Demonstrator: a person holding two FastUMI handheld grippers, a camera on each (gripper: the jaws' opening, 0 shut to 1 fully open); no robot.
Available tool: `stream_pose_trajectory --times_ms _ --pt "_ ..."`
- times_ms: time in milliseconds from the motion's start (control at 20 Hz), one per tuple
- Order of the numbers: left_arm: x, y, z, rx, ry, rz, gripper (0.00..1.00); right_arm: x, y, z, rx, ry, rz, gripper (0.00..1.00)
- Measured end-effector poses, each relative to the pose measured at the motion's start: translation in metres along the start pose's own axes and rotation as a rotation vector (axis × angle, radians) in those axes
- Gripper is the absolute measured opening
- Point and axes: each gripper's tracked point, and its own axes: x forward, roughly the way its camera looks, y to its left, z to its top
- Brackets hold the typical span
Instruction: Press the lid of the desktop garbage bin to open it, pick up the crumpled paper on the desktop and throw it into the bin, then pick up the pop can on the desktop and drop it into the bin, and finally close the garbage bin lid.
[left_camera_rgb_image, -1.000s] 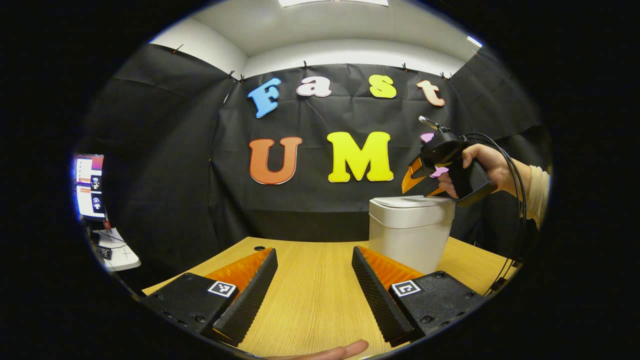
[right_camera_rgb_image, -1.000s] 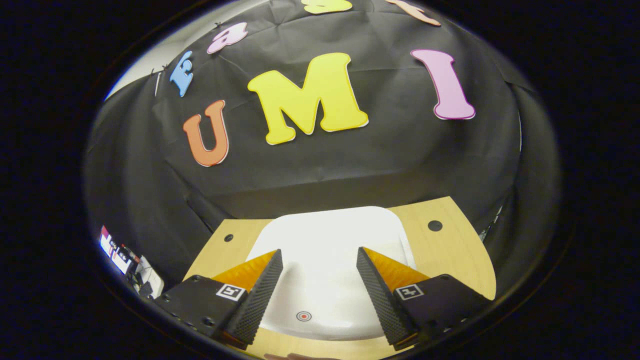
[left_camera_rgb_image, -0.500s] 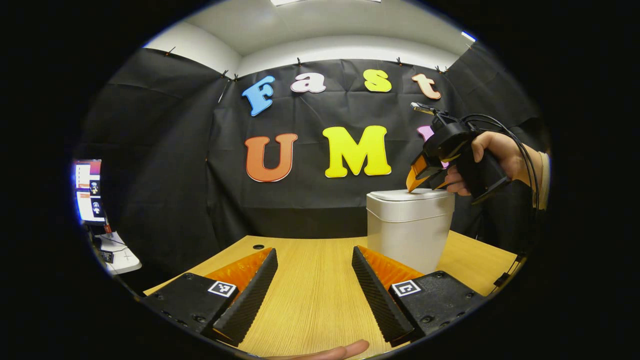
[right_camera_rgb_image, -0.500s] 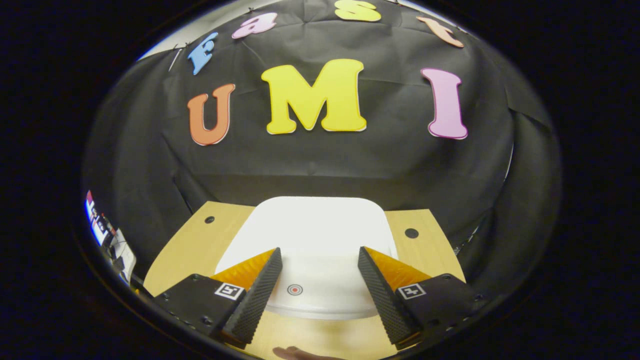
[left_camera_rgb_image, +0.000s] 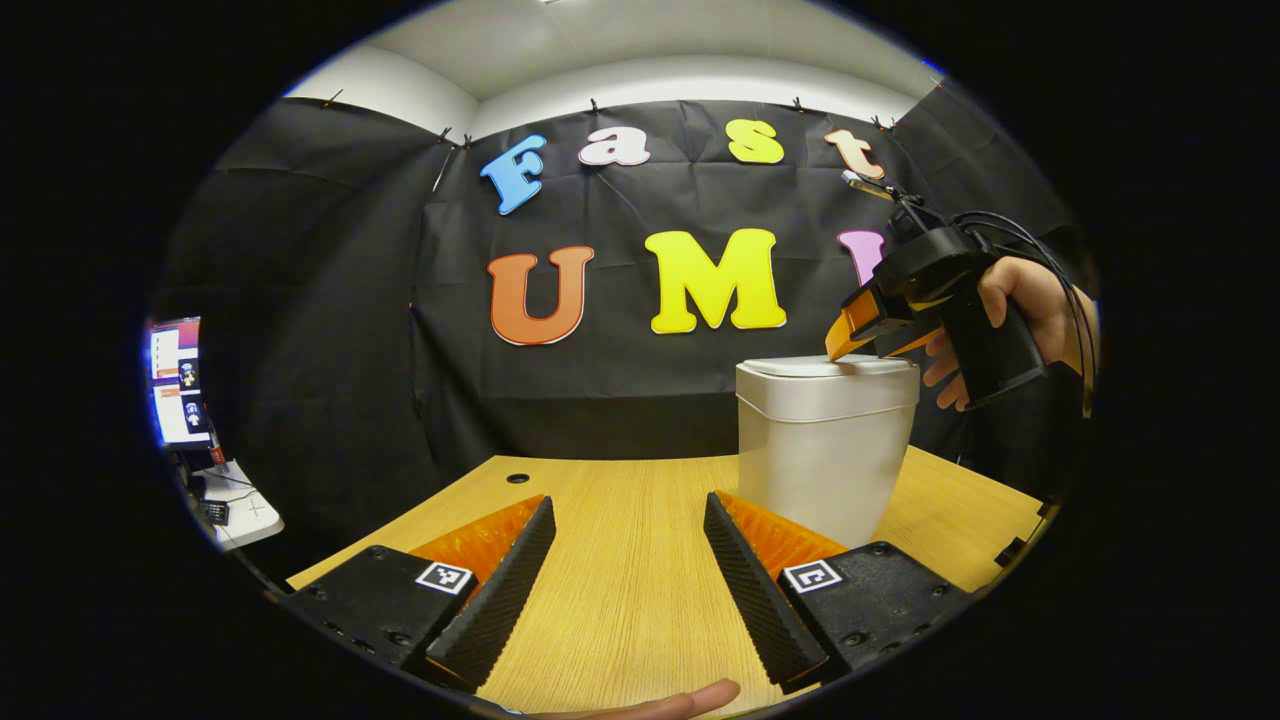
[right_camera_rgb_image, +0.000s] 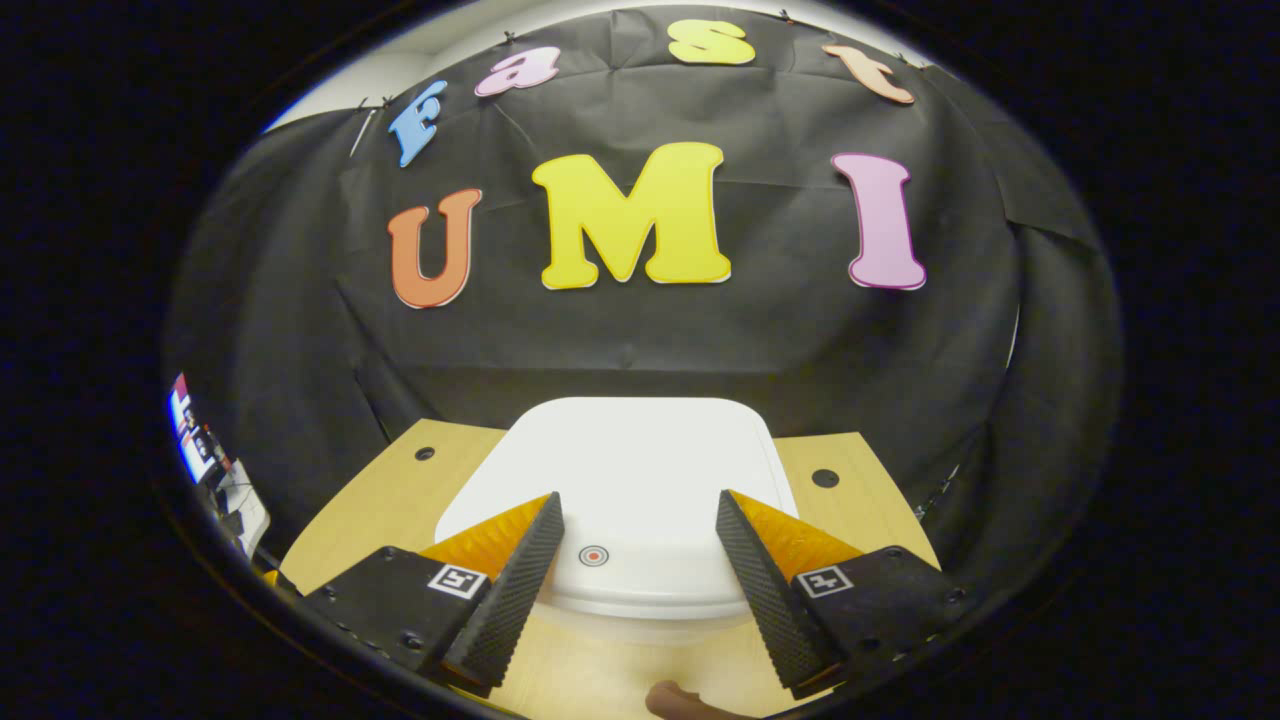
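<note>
A white desktop bin (left_camera_rgb_image: 825, 445) stands on the wooden table (left_camera_rgb_image: 620, 560), its lid (right_camera_rgb_image: 625, 480) down. A small red ring mark (right_camera_rgb_image: 593, 555) sits near the lid's front edge. My right gripper (right_camera_rgb_image: 635, 505) hovers open just over the lid, fingers either side of that mark. In the left gripper view the right gripper (left_camera_rgb_image: 868, 332), held by a hand (left_camera_rgb_image: 1020, 300), tilts down onto the lid's right end. My left gripper (left_camera_rgb_image: 625, 515) is open low over the bare table, left of the bin, with nothing between its fingers.
A monitor and a small white side table (left_camera_rgb_image: 205, 430) stand off the left edge. The black cloth wall closes the back. Two cable holes (right_camera_rgb_image: 825, 478) lie in the tabletop behind the bin. A fingertip (left_camera_rgb_image: 660, 703) shows at the bottom edge.
The right gripper dipped toward the lid, then levelled and drew back slightly, so the red mark slid up between its fingers. The left gripper stayed nearly still and tilted up a little.
</note>
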Motion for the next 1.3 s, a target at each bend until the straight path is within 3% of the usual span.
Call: stream_pose_trajectory --times_ms 450,600,700,900,1000,1300 --pt "0.012 -0.031 -0.021 0.019 0.063 -0.064 0.97 -0.009 -0.003 -0.015 -0.033 -0.155 0.035 0.97" --pt "0.015 -0.038 -0.031 0.000 0.102 -0.063 0.97 -0.010 -0.004 -0.012 0.007 -0.195 0.030 0.97" --pt "0.005 -0.052 -0.041 -0.009 0.123 -0.067 0.97 -0.011 -0.003 -0.007 0.006 -0.263 0.038 0.96" --pt "0.009 -0.048 -0.020 -0.027 0.076 -0.042 0.97 -0.017 -0.009 -0.011 -0.011 -0.463 0.071 0.95" --pt "0.008 -0.048 -0.014 -0.037 0.049 -0.031 0.97 -0.028 -0.024 -0.017 -0.014 -0.523 0.050 0.97" --pt "-0.011 -0.049 -0.004 -0.005 0.004 0.026 0.97 -0.073 -0.048 -0.061 -0.021 -0.509 0.041 0.95"
